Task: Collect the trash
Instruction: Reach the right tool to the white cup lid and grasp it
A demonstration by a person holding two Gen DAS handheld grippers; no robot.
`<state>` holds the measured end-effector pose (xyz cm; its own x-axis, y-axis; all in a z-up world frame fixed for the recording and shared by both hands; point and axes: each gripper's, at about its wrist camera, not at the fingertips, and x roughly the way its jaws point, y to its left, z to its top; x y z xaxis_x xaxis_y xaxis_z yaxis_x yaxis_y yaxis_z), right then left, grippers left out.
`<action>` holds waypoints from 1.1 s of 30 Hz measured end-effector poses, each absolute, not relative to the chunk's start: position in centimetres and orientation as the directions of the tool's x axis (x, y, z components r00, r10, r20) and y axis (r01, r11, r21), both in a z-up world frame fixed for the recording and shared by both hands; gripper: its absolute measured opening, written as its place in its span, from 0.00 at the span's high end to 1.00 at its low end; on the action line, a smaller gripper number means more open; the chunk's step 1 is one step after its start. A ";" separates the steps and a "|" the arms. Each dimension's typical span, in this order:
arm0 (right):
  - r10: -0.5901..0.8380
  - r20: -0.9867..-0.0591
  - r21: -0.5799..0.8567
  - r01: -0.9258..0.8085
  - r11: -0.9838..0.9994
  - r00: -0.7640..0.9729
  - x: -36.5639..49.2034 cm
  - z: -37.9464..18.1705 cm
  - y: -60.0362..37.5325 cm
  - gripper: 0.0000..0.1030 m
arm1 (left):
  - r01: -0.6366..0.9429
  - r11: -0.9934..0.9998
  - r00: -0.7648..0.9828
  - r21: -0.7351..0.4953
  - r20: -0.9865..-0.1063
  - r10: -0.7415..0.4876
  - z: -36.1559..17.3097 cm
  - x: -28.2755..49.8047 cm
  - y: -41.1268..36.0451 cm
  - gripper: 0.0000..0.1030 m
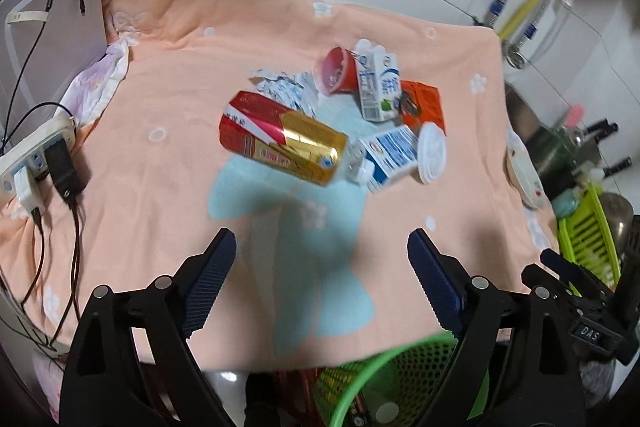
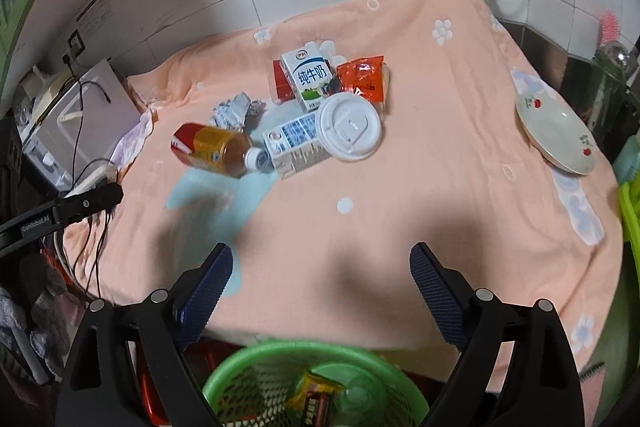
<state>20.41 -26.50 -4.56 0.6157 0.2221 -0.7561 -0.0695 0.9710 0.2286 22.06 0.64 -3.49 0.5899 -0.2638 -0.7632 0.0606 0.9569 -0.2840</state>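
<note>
Both my pairs of jaws stand wide apart with nothing between them: the left gripper (image 1: pixel 322 247) and the right gripper (image 2: pixel 322 261) hang side by side above the near edge of the tabletop, each tilted down toward the peach cloth (image 2: pixel 460 187). Empty and spread like this, they are ready for the next piece, I judge.

The trash lies ahead of my jaws in one loose heap near the middle of the cloth. Nearest the left jaws is a bottle on its side (image 1: pixel 284 143), red and gold label, cap toward a flattened blue-and-white milk carton (image 1: pixel 390 153) that touches it. A white plastic lid (image 2: pixel 348 127) leans on that carton. Behind it stands an upright milk carton (image 2: pixel 309 79), with an orange snack wrapper (image 2: pixel 362 77) just beside it and a red cup (image 1: pixel 336 71) on its side against it. A crumpled foil wrapper (image 2: pixel 234 111) sits behind the bottle.

Directly below my jaws, off the tabletop's near edge, is the green mesh basket (image 2: pixel 260 359). A small wrapper and what may be a clear cup lie in it, though blur makes that hard to read. It sits close under me so a drop needs only a short pull back.

A floral plate (image 2: pixel 560 131) rests well off to the right of the right jaws; I take it as no trash. A power strip with cables (image 1: pixel 36 151) lies far to the left of the left jaws.
</note>
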 end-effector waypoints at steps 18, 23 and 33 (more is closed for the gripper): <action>0.255 -0.788 0.317 0.013 0.948 0.560 35.0 -7.8 -27.1 0.12 | -0.077 0.923 0.532 -0.377 -0.799 -0.282 -5.6 32.7 2.3 0.13; 0.248 -0.800 0.318 0.036 0.947 0.546 37.7 -8.9 -27.2 0.12 | -0.149 0.899 0.503 -0.412 -0.814 -0.290 -7.1 35.3 2.6 0.12; 0.261 -0.819 0.339 0.064 0.939 0.512 40.9 -10.6 -27.1 0.12 | -0.290 0.850 0.440 -0.440 -0.850 -0.290 -10.1 38.4 2.3 0.11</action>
